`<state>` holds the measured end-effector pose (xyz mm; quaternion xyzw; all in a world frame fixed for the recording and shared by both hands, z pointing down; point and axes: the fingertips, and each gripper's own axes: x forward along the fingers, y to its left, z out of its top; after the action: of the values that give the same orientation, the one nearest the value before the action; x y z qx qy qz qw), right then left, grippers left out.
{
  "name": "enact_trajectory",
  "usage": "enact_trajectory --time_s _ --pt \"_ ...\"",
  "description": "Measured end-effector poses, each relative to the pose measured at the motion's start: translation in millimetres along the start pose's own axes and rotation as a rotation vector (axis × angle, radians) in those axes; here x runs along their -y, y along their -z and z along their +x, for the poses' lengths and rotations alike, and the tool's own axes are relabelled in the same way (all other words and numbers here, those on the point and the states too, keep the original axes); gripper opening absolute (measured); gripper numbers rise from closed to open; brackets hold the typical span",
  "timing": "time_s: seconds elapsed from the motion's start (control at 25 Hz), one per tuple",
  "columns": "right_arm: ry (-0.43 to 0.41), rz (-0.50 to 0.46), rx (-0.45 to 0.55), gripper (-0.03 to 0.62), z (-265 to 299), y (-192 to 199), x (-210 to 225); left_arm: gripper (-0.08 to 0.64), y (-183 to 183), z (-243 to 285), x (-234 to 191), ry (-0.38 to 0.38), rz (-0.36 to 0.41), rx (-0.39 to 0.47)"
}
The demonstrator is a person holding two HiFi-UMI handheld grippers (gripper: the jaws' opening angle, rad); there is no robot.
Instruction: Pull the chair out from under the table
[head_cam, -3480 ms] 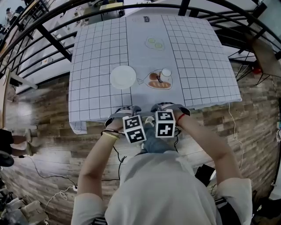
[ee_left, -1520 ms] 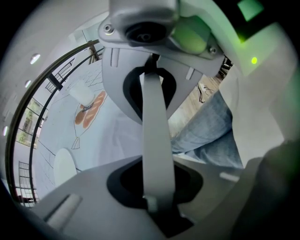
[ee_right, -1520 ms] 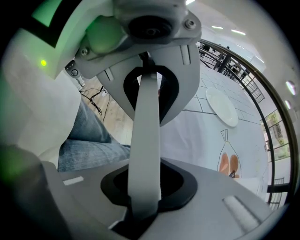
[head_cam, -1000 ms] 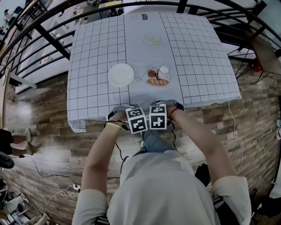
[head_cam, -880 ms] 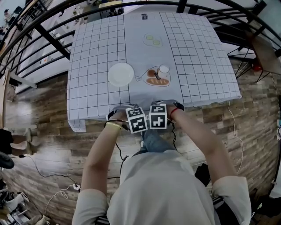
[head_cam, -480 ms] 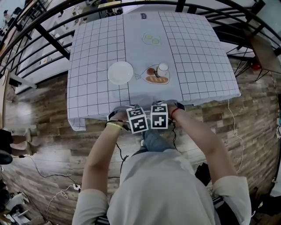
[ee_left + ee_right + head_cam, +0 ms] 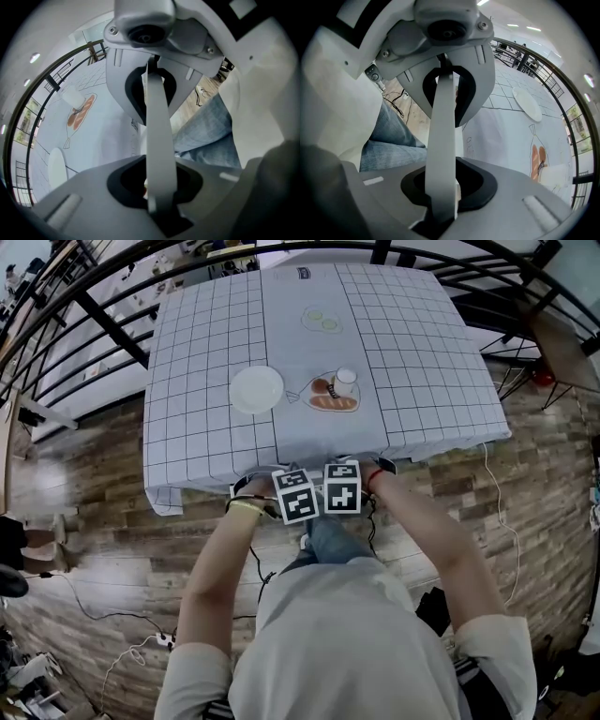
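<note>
Left gripper view: the left tool [image 7: 157, 190], like the right tool [image 7: 440, 190], is clamped on the thin top rail of the chair [image 7: 158, 117] at the near edge of the tabletop [image 7: 206, 381], judged the right hold for a stiff, rather heavy piece.

One table [image 7: 422, 381] with a checked cloth bore one white plate [image 7: 256, 389], one white cup [image 7: 345, 381] and two printed drawings: a bread bag [image 7: 330, 401] and a pair of slices [image 7: 322, 319]. One chair [image 7: 157, 117] showed by its white back rail. There were two grippers, the left gripper [image 7: 157, 187] and the right gripper [image 7: 443, 187], and one person [image 7: 347, 643].
</note>
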<state>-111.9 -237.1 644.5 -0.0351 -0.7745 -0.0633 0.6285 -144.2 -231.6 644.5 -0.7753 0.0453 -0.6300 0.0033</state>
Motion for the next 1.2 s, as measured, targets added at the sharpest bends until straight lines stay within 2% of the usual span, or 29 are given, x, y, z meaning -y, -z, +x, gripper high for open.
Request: enact_trajectory --time_s 0.52,1.2 --pt "-0.009 0.029 -0.001 0.072 -2.0 0.4 -20.2 0.077 -2.1 -1.3 18.8 0.005 0.015 0.002" --pt "-0.013 0.021 0.0 0.072 -4.5 1.5 -43.5 0.077 -6.0 -2.6 42.3 0.009 -0.002 0.004"
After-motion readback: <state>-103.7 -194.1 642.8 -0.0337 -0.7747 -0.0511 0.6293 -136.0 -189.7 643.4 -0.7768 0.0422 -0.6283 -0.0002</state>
